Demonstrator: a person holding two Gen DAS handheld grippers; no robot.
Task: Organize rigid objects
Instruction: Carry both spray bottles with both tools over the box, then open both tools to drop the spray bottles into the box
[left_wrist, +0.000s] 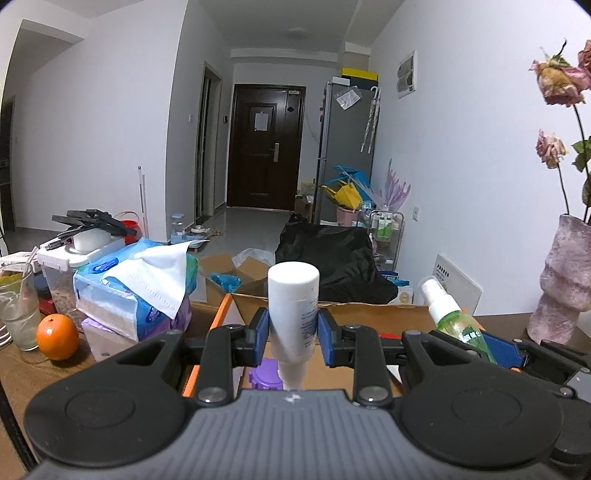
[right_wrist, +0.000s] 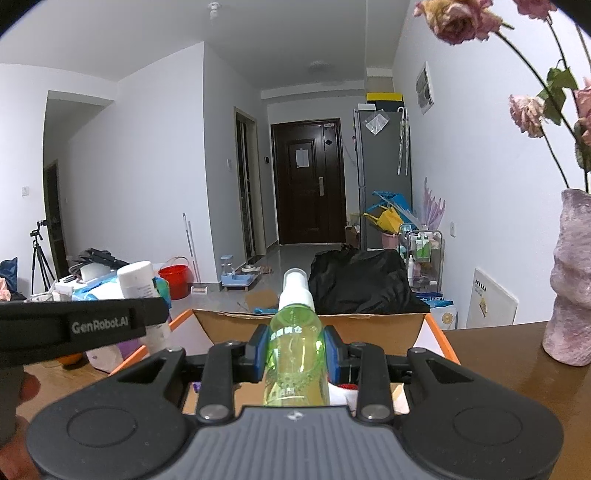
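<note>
Wooden table (left_wrist: 22, 373): two bottles, one box (right_wrist: 369, 325).

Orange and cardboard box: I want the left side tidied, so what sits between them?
In the left wrist view, a stack of tissue packs lies between the orange and the cardboard box, with a loose tissue draped on top.

1. A brown wooden counter (left_wrist: 14, 373) carries everything.
2. An open cardboard box (right_wrist: 388, 328) with orange edging sits at its middle.
3. On the left: an orange (left_wrist: 57, 336), a glass (left_wrist: 18, 314), and tissue packs (left_wrist: 129, 291).
4. On the right stands a pink vase (left_wrist: 563, 280) of dried roses.
</note>
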